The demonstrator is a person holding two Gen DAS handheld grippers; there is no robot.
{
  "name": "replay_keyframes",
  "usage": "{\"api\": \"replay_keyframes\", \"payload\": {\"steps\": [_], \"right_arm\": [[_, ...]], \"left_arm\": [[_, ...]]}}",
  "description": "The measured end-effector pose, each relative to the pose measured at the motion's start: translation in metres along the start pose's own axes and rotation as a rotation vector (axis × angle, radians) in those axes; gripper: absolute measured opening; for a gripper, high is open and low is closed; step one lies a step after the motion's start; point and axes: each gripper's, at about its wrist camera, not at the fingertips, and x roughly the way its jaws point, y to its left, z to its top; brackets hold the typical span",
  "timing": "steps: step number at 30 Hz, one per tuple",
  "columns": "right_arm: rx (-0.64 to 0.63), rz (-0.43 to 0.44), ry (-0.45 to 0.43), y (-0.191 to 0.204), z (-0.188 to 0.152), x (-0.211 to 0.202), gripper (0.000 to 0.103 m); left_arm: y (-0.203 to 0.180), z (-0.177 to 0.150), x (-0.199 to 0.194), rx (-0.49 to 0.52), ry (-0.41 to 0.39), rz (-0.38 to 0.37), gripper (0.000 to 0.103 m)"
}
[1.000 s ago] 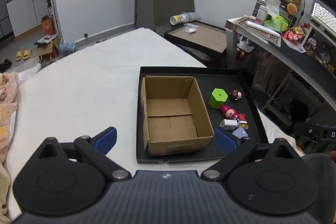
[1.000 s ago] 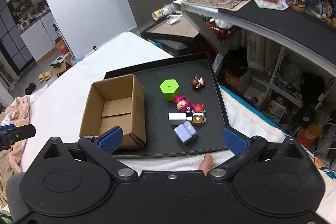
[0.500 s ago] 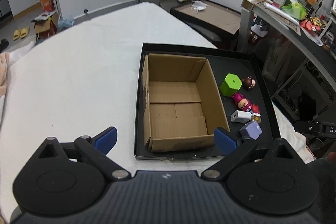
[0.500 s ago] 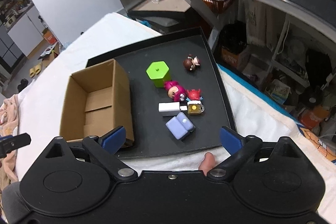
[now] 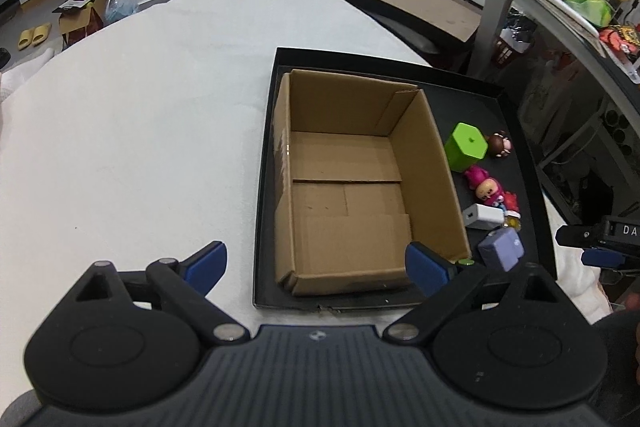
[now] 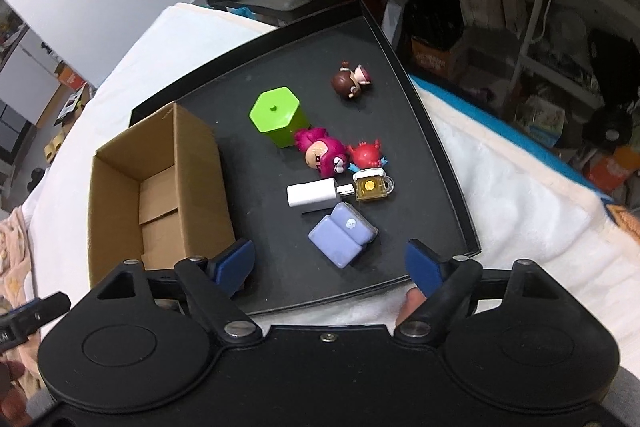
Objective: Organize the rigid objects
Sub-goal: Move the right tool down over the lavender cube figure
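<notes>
Toys: green hexagonal block (image 6: pixel 279 115), pink figure (image 6: pixel 322 152), white adapter (image 6: pixel 312 195) and lilac sofa (image 6: pixel 343 234) lie on the black tray (image 6: pixel 440 163), right of the cardboard box (image 5: pixel 360 183).
Left gripper (image 5: pixel 316 265): jaws wide, empty, above the box's near edge.
Right gripper (image 6: pixel 330 263): jaws wide, empty, over the sofa.
Change: both grippers have moved closer to the tray.

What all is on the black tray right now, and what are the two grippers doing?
Tray: one, black, on the white cloth.
Cardboard box: one, brown, empty, tray's left side.
Hexagonal block: one, green, right of the box.
Brown-haired figurine: one, far right.
Pink figurine: one, beside the block.
Red figurine: one, touching the pink one.
Charger: one, white.
Beer-mug charm: one, yellow.
Toy sofa: one, lavender, nearest.
Left gripper: open, above the box.
Right gripper: open, near the sofa.
</notes>
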Motion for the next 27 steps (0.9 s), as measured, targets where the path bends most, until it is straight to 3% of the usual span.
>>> {"api": "replay_keyframes", "payload": {"steps": [4,12,18,27], "right_arm": [[0.042,-0.002,0.036,-0.003,0.005,0.016,0.074],[0.205,0.011,0.126,-0.023,0.014,0.052,0.058],[0.275,0.031,0.169,-0.030,0.019,0.074,0.055],[0.291,-0.001,0.207,-0.027,0.020,0.102,0.056]], "left_arm": [[0.005,0.003,0.014,-0.008,0.019,0.007,0.090],[0.012,0.008,0.042,-0.041,0.069,0.002,0.064],[0.019,0.010,0.057,-0.061,0.092,0.003,0.050],[0.027,0.008,0.074,-0.071,0.121,0.015,0.040]]}}
